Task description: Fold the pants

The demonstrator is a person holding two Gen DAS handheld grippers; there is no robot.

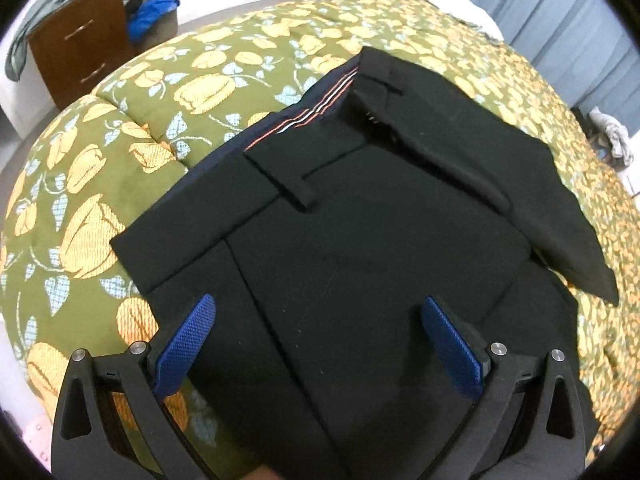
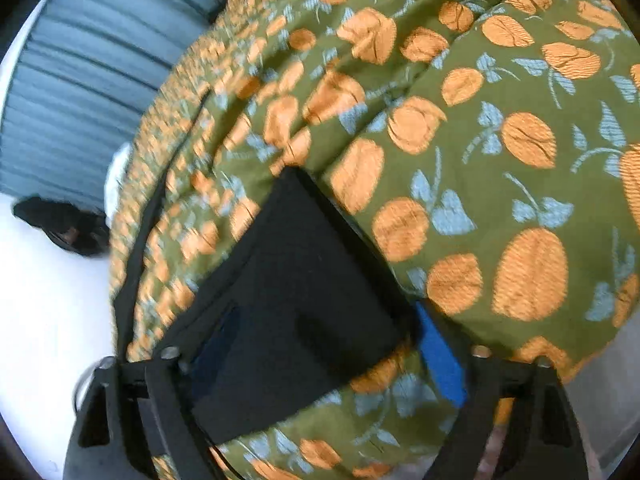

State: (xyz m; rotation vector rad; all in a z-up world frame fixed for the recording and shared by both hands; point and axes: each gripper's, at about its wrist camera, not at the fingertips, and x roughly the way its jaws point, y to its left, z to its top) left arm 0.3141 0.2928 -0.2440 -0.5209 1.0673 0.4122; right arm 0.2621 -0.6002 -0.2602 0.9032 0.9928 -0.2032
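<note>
Black pants (image 1: 360,240) lie partly folded on a green bedspread (image 1: 120,184) with orange flowers. The waistband with its striped lining (image 1: 320,108) points away from me, and one black part (image 1: 560,220) is folded across to the right. My left gripper (image 1: 319,302) hovers open over the near part of the pants, with both blue pads (image 1: 188,352) bare. In the right wrist view a black end of the pants (image 2: 296,280) lies between the fingers of my right gripper (image 2: 326,308). It covers the left finger and reaches the blue right pad (image 2: 440,356). The jaws stand well apart.
A brown drawer chest (image 1: 76,52) with grey cloth on top stands beyond the bed at the left, beside a pile of clothes (image 1: 152,8). Blue curtains (image 1: 540,12) hang behind the bed, by a white pillow (image 1: 452,4). A dark object (image 2: 60,224) lies on the pale floor.
</note>
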